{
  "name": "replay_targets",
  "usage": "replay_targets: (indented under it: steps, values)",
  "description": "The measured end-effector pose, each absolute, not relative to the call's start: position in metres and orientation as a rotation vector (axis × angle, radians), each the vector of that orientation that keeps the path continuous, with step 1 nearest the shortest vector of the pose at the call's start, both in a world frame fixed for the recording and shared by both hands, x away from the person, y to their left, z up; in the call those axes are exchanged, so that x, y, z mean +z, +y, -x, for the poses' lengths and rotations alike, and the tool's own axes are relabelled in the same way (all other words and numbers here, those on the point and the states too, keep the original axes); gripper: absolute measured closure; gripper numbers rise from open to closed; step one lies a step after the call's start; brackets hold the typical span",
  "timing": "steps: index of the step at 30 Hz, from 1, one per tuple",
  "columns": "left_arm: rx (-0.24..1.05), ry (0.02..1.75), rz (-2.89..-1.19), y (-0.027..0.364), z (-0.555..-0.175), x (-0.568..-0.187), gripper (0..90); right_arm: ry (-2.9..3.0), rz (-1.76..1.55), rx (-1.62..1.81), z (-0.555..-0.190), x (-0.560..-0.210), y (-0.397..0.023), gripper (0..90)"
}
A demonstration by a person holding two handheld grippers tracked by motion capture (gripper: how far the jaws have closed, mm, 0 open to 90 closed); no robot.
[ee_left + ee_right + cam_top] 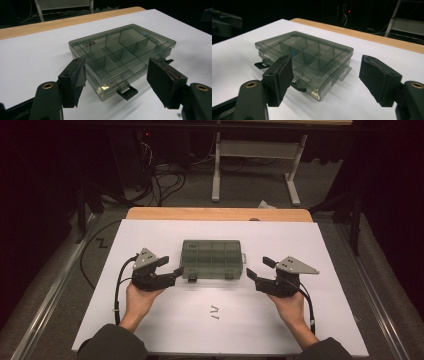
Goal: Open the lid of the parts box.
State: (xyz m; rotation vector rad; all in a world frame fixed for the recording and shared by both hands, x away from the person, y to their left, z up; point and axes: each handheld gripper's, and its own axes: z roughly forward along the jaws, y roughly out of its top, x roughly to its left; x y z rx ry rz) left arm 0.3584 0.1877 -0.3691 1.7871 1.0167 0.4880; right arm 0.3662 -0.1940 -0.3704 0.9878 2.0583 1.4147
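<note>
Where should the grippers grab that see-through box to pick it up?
Probably at its two short ends, one gripper from each side. The box lies flat and closed, too wide for one jaw, and the left gripper and right gripper already flank it, open.

A dim lab or workshop. A white-topped table (150, 320) stands on grey carpet, with tangled cables (165, 180) and a metal desk frame (255, 165) behind it.

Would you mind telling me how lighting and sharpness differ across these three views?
High view: white table bright, surroundings dark, soft focus. Left gripper view: compartment box sharp, small glint at its near corner. Right gripper view: box crisp, background black.
</note>
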Motion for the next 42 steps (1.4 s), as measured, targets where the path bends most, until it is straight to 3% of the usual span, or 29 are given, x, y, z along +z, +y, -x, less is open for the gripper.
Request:
replay_targets:
  steps: [10, 21, 28, 42]
  values:
    - [0.477, 1.001, -1.821, 0.175, -0.373, -0.370, 34.6, 2.164, -0.992, 1.325, -0.386, -0.372, -0.170, 43.5]
    - [0.458, 1.041, -1.844, 0.177, -0.378, -0.374, 43.6, 2.202, -1.031, 1.251, -0.392, -0.377, -0.165, 49.6]
    - [0.435, 1.063, -1.900, 0.175, -0.378, -0.379, 52.8, 2.246, -1.020, 1.192, -0.385, -0.383, -0.167, 58.2]
    - [0.441, 1.084, -1.949, 0.178, -0.372, -0.383, 59.8, 2.313, -1.045, 1.123, -0.389, -0.393, -0.168, 66.1]
